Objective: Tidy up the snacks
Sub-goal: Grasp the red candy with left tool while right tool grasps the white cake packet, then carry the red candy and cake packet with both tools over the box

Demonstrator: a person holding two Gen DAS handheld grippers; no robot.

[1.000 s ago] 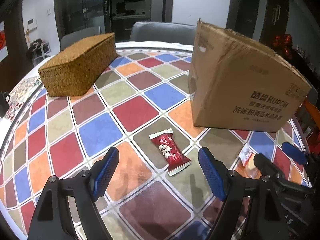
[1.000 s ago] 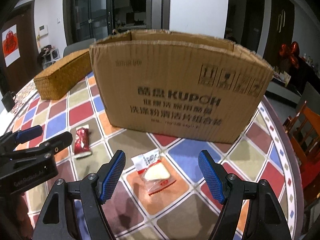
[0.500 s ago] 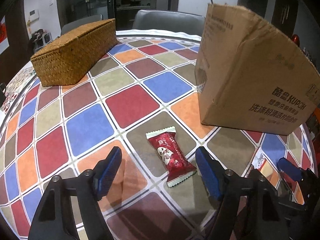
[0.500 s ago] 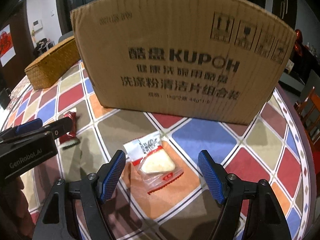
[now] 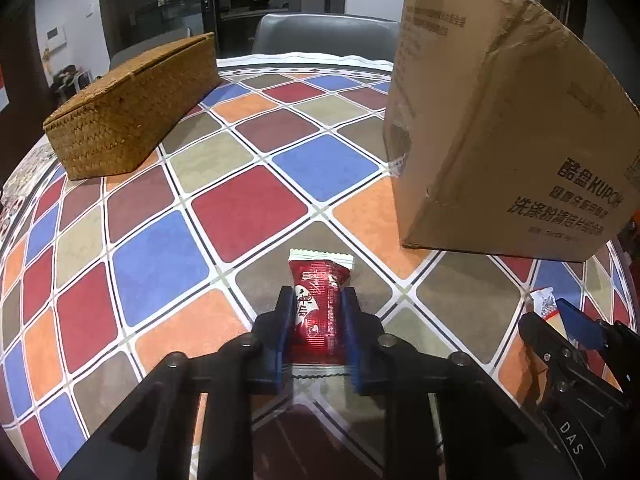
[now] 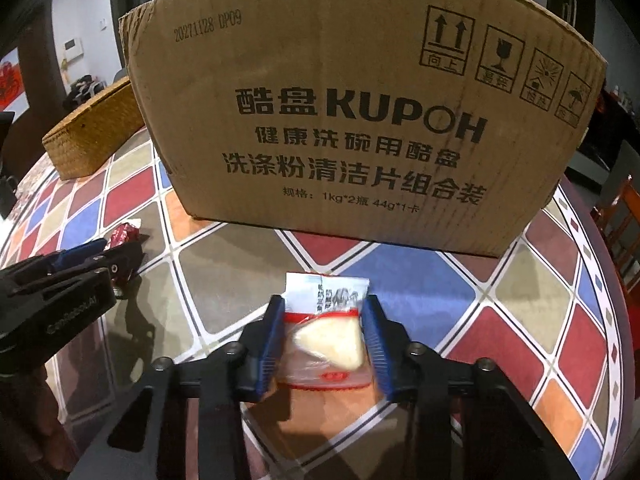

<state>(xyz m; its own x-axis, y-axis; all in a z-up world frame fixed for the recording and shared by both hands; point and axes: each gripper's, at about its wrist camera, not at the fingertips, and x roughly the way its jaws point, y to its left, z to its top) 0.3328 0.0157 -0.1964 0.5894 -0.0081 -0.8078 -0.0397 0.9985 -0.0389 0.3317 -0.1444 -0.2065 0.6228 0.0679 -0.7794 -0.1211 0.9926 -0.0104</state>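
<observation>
Pinching a red snack packet (image 5: 318, 312) between its blue pads, the left gripper (image 5: 316, 304) has its jaws drawn in narrow against the wrapper's two long sides. The packet lies flat on the checked tablecloth (image 5: 248, 208), its white crimped end pointing away toward the middle of the table, on a brown tile just in front of the cardboard box (image 5: 500, 120). From the right wrist view the same red packet (image 6: 126, 234) shows only as a small end sticking out beyond the left gripper's dark body at the left edge.

The right gripper (image 6: 324, 332) has its jaws closing on a clear packet with a pale wedge-shaped snack (image 6: 328, 340) inside; the blue pads stand against both sides of the plastic, and the packet's white printed top points toward the box. This packet rests on the cloth near the table's front, directly before the printed face of the cardboard box (image 6: 360, 112), which stands upright and fills most of that view. In the left wrist view the right gripper is seen at the lower right, with a corner of its packet (image 5: 542, 302) visible.

A woven lidded basket (image 5: 132, 112) sits well apart at the far left of the table, its lid shut. A grey chair back (image 5: 324, 34) stands beyond the table's far edge.
</observation>
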